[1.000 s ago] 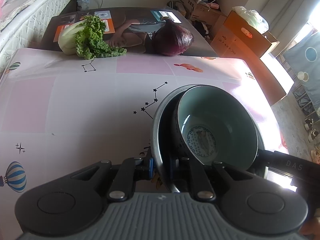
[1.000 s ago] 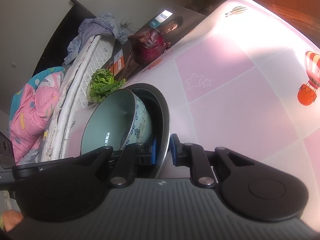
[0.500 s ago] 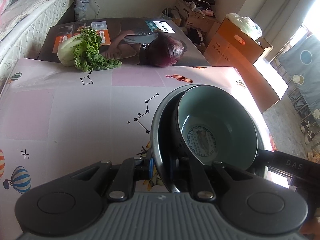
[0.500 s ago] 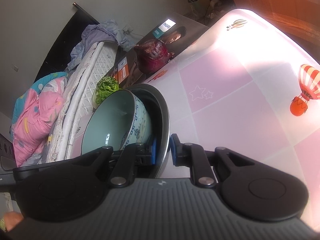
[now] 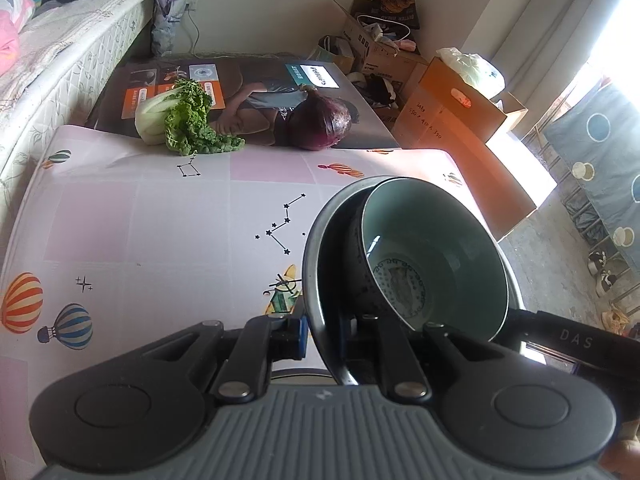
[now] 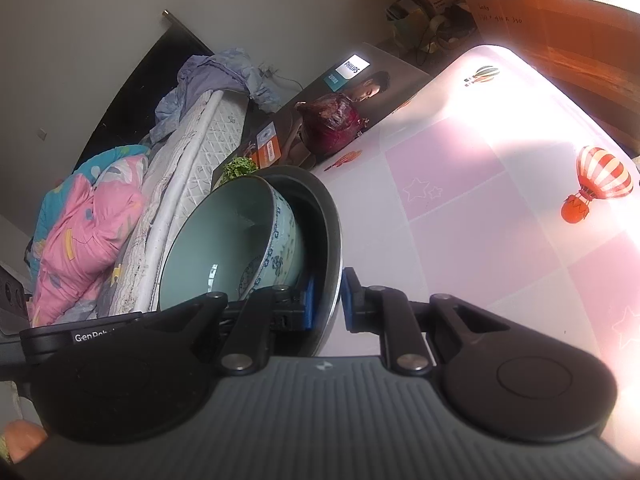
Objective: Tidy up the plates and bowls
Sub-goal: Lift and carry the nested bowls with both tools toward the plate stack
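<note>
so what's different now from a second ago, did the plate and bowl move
Both grippers have lifted the dark plate with the celadon bowl in it up off the balloon-print table: more tabletop shows and the cabbage and red cabbage look farther off. Unchanged: the left gripper and right gripper stay clamped on opposite sides of the plate's rim, and the bowl leans the same way.

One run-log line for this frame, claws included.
left claw: shut on plate rim | right claw: shut on plate rim | bowl: in plate | table: below
</note>
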